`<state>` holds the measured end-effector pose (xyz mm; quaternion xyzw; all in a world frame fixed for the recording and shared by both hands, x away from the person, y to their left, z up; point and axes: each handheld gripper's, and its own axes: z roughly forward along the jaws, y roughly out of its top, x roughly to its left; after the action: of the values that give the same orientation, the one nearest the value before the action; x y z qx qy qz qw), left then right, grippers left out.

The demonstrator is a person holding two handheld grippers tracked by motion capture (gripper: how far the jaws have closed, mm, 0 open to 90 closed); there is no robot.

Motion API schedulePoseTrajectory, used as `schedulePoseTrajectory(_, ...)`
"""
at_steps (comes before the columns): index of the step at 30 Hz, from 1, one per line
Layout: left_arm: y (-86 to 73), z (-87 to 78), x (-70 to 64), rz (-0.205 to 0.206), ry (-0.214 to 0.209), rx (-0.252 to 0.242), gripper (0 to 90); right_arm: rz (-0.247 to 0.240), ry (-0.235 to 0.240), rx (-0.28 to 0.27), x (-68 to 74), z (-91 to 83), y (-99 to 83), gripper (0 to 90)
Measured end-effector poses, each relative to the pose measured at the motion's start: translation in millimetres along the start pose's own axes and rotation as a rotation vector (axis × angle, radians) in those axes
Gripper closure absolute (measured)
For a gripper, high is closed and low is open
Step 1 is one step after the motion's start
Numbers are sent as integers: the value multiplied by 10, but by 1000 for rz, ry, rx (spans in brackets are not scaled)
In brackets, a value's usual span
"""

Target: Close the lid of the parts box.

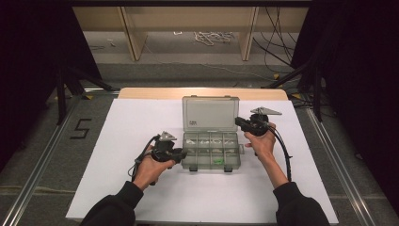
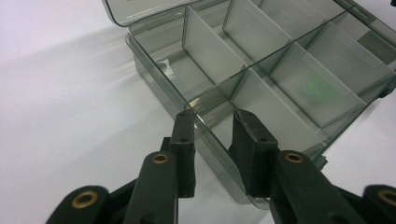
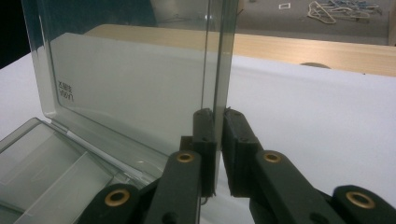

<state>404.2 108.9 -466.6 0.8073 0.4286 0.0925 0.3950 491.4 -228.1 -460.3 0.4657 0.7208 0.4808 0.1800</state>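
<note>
A clear grey plastic organiser box [image 1: 211, 150] sits at the table's centre, its lid [image 1: 210, 113] standing open toward 12 o'clock. Dividers split the tray into small compartments; a green piece [image 1: 217, 161] lies in one toward 5 o'clock.

Black long sleeves [image 1: 117, 200] cover both forearms; black two-jaw grippers [image 2: 212, 116] with brass-coloured rivets trail black cables [image 1: 284, 153].

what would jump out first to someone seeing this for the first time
A clear compartment box sits mid-table on the white sheet, its lid standing open. The right tool is clamped on the lid's side edge, while the left tool straddles the box's near-left wall. One compartment holds something green.
</note>
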Motion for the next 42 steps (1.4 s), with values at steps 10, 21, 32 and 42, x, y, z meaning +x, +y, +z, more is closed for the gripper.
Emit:
schedulePoseTrajectory(10, 85, -102, 43, -28, -28, -25, 569, -16, -9, -2, 4, -3, -3, 846)
schedulePoseTrajectory(21, 579, -356, 100, -32, 16, -150, 425, -38, -9, -24, 21, -16, -25, 846)
schedulePoseTrajectory(32, 1172, -406, 52, 24, 68, -185, 420, -53, -8, -38, 44, -28, -51, 846)
schedulePoseTrajectory(42, 1514, -303, 137, 55, 124, -207, 683, -72, -12, -57, 42, -36, -72, 846)
